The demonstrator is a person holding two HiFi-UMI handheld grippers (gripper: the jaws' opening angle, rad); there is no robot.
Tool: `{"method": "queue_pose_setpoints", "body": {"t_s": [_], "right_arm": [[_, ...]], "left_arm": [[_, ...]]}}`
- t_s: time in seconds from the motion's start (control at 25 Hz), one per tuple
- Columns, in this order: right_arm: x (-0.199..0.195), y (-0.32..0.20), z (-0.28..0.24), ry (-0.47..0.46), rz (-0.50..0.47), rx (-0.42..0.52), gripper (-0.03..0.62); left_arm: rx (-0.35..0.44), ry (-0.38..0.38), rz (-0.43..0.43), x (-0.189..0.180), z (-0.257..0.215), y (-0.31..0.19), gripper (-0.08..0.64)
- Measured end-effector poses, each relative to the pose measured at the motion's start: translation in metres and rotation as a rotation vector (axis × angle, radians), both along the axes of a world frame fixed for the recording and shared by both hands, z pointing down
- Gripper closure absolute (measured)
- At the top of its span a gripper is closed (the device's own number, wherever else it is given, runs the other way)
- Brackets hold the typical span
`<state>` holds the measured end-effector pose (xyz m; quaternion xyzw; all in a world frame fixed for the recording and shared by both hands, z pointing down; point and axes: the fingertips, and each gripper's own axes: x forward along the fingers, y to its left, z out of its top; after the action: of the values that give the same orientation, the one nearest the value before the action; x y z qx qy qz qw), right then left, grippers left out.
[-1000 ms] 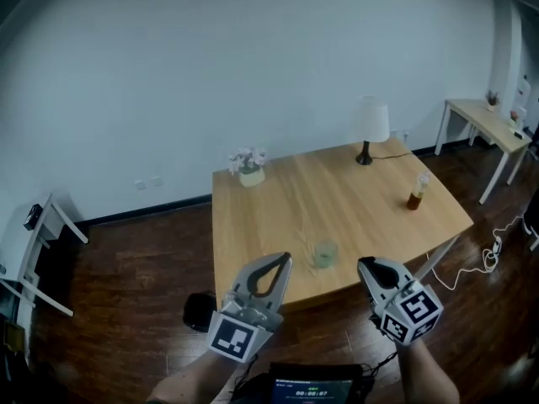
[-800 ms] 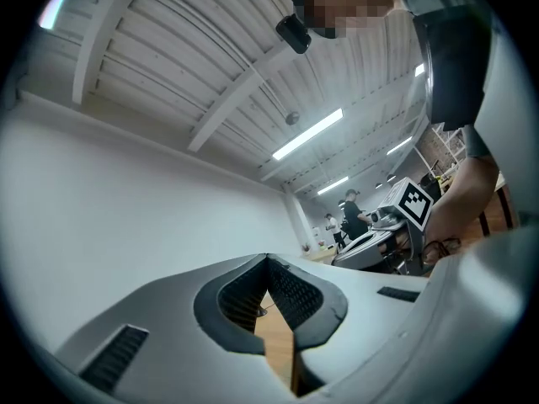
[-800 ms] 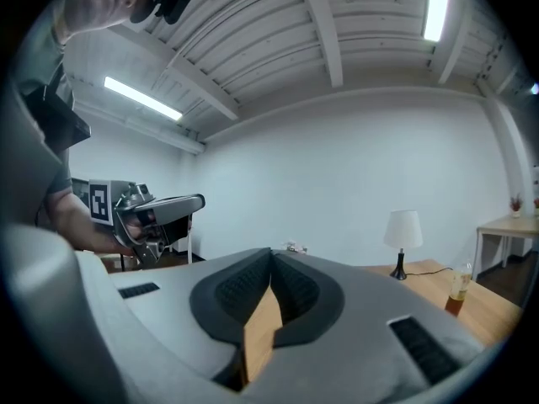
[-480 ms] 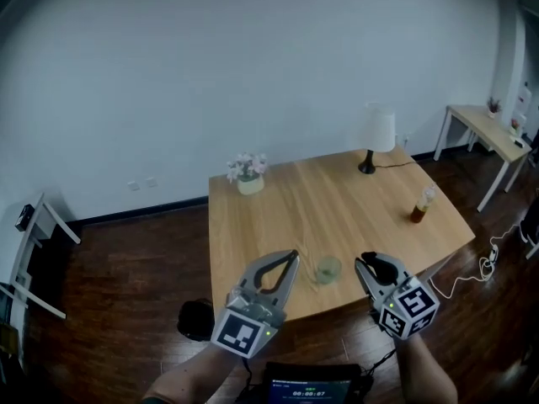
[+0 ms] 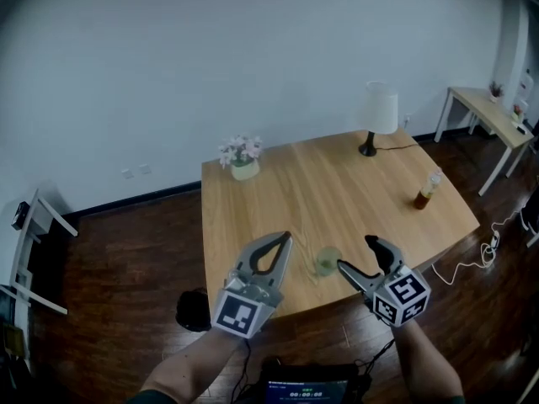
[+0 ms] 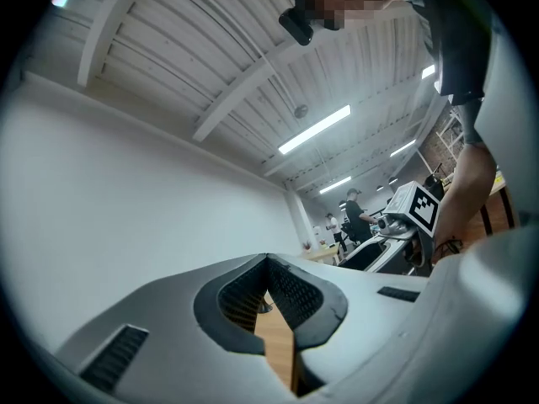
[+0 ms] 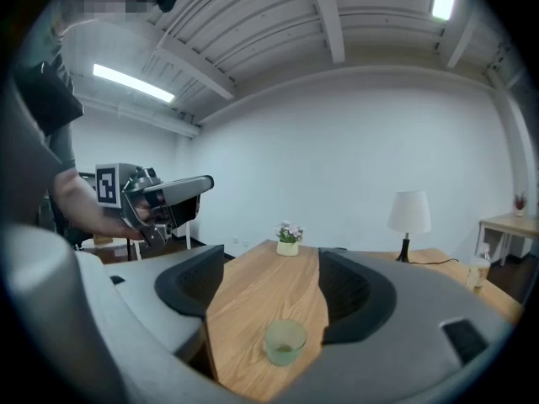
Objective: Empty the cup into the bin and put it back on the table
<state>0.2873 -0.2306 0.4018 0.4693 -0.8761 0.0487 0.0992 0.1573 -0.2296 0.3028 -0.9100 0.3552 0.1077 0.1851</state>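
translucent pale green plastic cup (image 5: 328, 260) upright on light wooden table (image 5: 278, 194), near its front edge. right gripper (image 5: 357, 254) just beside cup, jaws spread wide, have just been opening; in right gripper view cup stands in gap ahead of them, untouched. left gripper (image 5: 285, 241) near cup's other side, jaws pressed together, holding nothing

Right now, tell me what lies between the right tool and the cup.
Nothing but bare wooden table. The right gripper view shows the cup alone ahead of the right tool, whose jaws have just been opening, empty.
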Motion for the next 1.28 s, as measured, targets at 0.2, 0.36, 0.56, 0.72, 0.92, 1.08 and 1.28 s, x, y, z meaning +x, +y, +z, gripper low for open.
{"method": "queue_pose_setpoints", "body": {"t_s": [0.2, 0.36, 0.56, 0.72, 0.92, 1.08, 1.28], "right_arm": [[0.001, -0.02, 0.045, 0.033, -0.009, -0.056, 0.188], [-0.003, -0.031, 0.075, 0.053, -0.021, -0.095, 0.187], [-0.008, -0.045, 0.101, 0.057, -0.037, -0.12, 0.187], [-0.009, -0.05, 0.122, 0.072, -0.035, -0.16, 0.187], [-0.008, -0.055, 0.14, 0.083, -0.02, -0.205, 0.187], [-0.009, -0.059, 0.138, 0.056, -0.013, -0.216, 0.187], [-0.012, -0.062, 0.14, 0.053, -0.012, -0.205, 0.187]], "left_arm": [[-0.062, 0.003, -0.052, -0.004, 0.033, -0.022, 0.569], [-0.116, -0.013, -0.073, -0.006, 0.068, -0.034, 0.568], [-0.145, -0.052, -0.074, -0.002, 0.101, -0.047, 0.568], [-0.185, -0.074, -0.076, 0.0, 0.124, -0.055, 0.568], [-0.202, -0.077, -0.075, 0.001, 0.136, -0.058, 0.568], [-0.199, -0.078, -0.071, 0.002, 0.138, -0.057, 0.568], [-0.2, -0.076, -0.071, 0.0, 0.135, -0.055, 0.568]]}}
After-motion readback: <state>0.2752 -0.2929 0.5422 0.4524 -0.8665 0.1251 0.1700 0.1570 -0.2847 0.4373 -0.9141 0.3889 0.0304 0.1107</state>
